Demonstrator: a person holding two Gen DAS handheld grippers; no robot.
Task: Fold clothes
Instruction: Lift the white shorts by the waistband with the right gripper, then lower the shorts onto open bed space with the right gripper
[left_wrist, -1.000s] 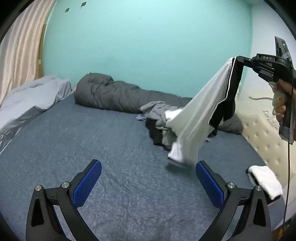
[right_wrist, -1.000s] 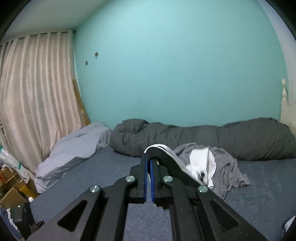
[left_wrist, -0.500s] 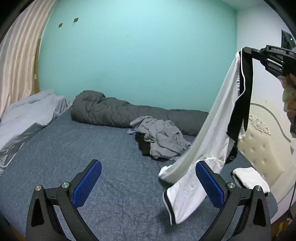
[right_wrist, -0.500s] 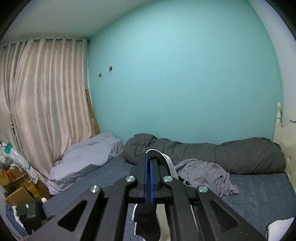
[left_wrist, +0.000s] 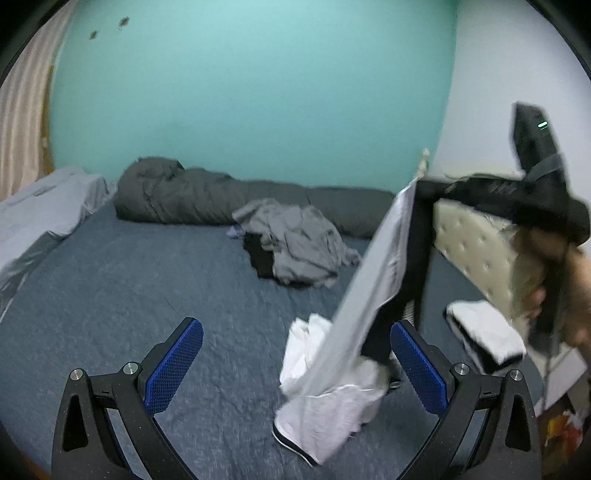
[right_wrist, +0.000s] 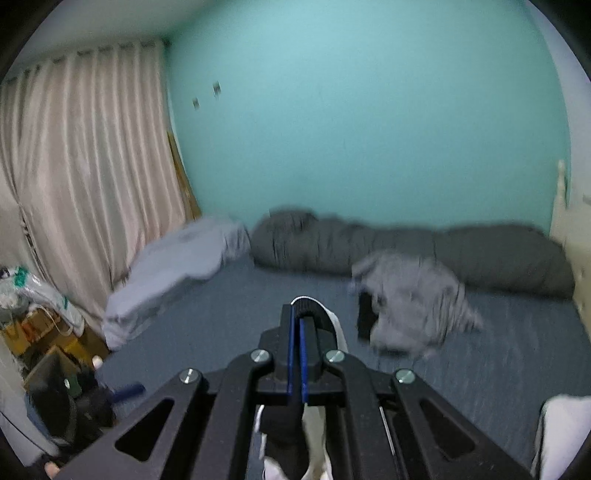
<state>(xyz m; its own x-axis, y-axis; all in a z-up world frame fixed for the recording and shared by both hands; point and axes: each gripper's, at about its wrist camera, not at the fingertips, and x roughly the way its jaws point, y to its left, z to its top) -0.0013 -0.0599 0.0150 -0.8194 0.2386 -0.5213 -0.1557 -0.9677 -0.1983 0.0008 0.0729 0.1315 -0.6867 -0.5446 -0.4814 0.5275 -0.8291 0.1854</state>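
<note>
— Bed (left_wrist: 129, 280) first: what lay on it?

— Blue cover, with a grey duvet (left_wrist: 207, 201) rolled along the far wall, out of the way, which left the middle free as a folding surface. A heap (left_wrist: 295, 247) of grey and black clothes sat in front of the duvet. A white folded piece (left_wrist: 484, 336) lay apart at the right edge, by the headboard (left_wrist: 480, 251); I would judge that was the place for finished items, though that is a guess.

— And the garment in hand?

— White, with black bands and a thin black trim at its hem; too blurred to say what kind. The garment (left_wrist: 354, 332) hung slantwise from the right gripper (left_wrist: 421, 184), which was clamped on its top edge. Its lower end was bunched and crumpled on the bed, just in front of the left gripper (left_wrist: 295, 365).

— Why held so high?

— Likely so that it would hang out long and its edges could be found. It was not flat, and showed no fold.

— The left tool?

— Spread wide, holding nothing. Its right pad (left_wrist: 419, 369) stood just beside the cloth; whether it touched, I could not tell.

— The right one up close?

— Its own camera showed the right gripper (right_wrist: 298, 319) closed, with black-and-white cloth pinched between the blue pads.
</note>
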